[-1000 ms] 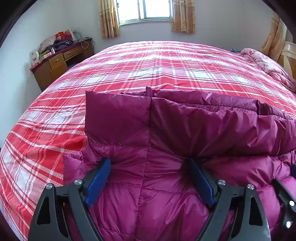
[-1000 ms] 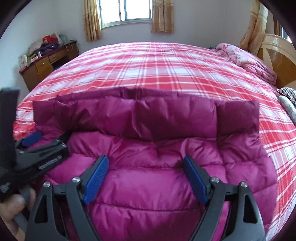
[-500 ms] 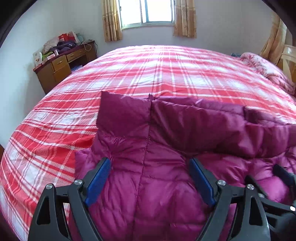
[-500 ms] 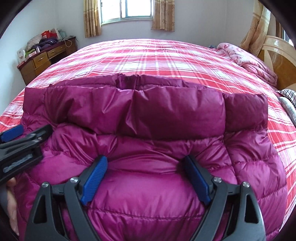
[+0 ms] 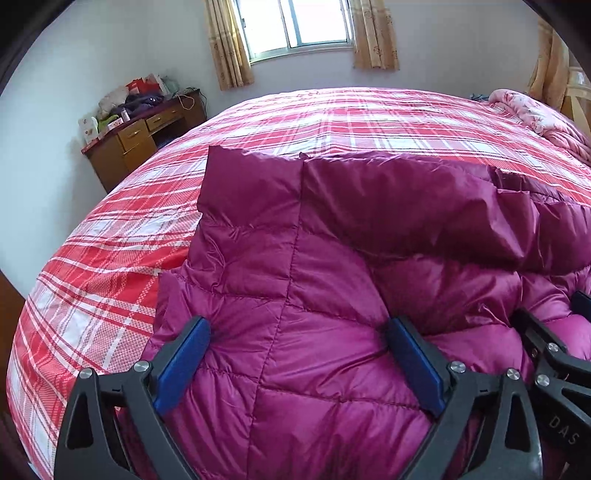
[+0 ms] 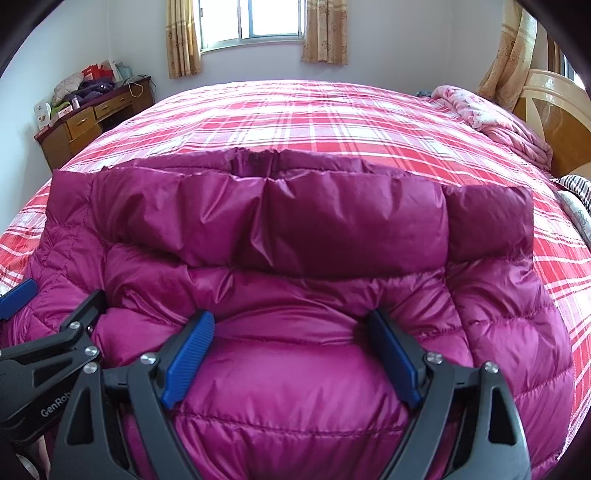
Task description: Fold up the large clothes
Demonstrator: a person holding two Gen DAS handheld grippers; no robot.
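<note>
A magenta quilted down jacket lies on the red plaid bed, its far band folded over in darker cloth. My left gripper is open, its blue pads pressed down into the jacket's left part with puffy fabric bulging between them. My right gripper is open too, its pads pushed into the jacket near the middle. The right gripper's black frame shows at the right edge of the left wrist view; the left gripper shows at the left of the right wrist view.
A wooden desk with clutter stands by the wall at the far left. A pink floral quilt and a wooden headboard are at the far right. A curtained window is behind the bed.
Both grippers have pushed forward and down over the jacket, which now bunches up higher and fills more of both views. Both stay open.
</note>
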